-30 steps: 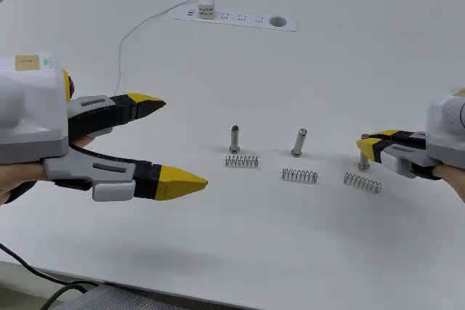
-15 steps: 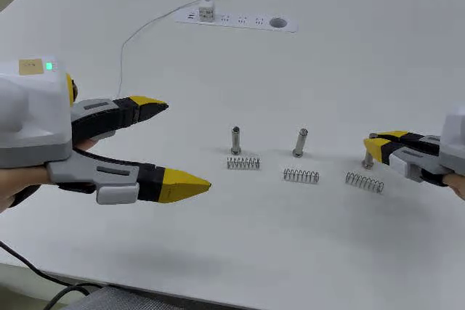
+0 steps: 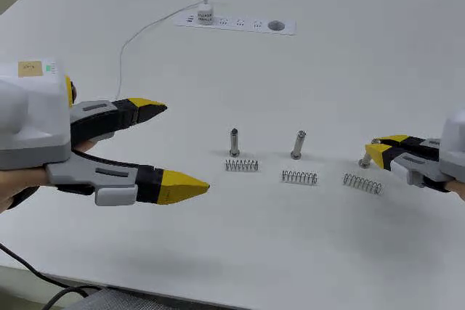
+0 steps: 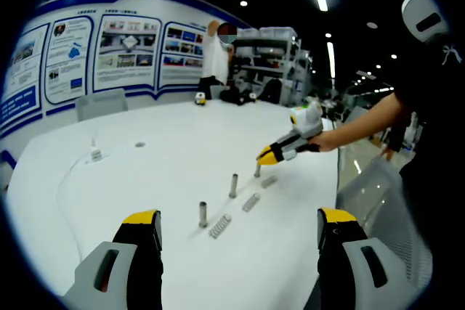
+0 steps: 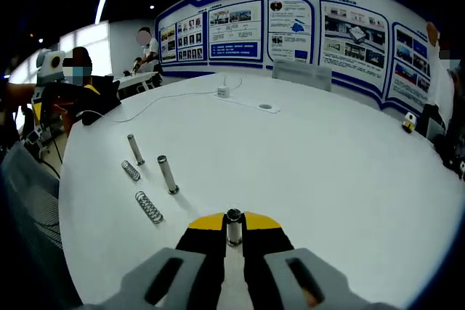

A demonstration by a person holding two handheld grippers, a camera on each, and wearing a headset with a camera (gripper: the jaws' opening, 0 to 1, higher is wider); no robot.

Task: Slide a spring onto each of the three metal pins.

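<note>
Three metal pins stand in a row on the white table: left pin (image 3: 234,141), middle pin (image 3: 298,144), right pin (image 3: 365,160). A spring lies in front of each: left spring (image 3: 242,165), middle spring (image 3: 299,177), right spring (image 3: 362,184). My right gripper (image 3: 375,152) comes in from the right, shut on the right pin (image 5: 233,227), which stands between its yellow tips. My left gripper (image 3: 174,147) hovers wide open left of the row, holding nothing. From the left gripper view the pins (image 4: 233,185) and springs (image 4: 220,225) lie ahead of the left gripper (image 4: 238,226).
At the far side of the table lies a white power strip (image 3: 236,21) with a plug and a cable (image 3: 142,30) trailing left. The table's near edge runs along the bottom, with a grey chair (image 3: 94,299) below. People stand in the background.
The right gripper has drawn slightly to the right and lower while staying at the right pin. The left gripper holds its place, still open.
</note>
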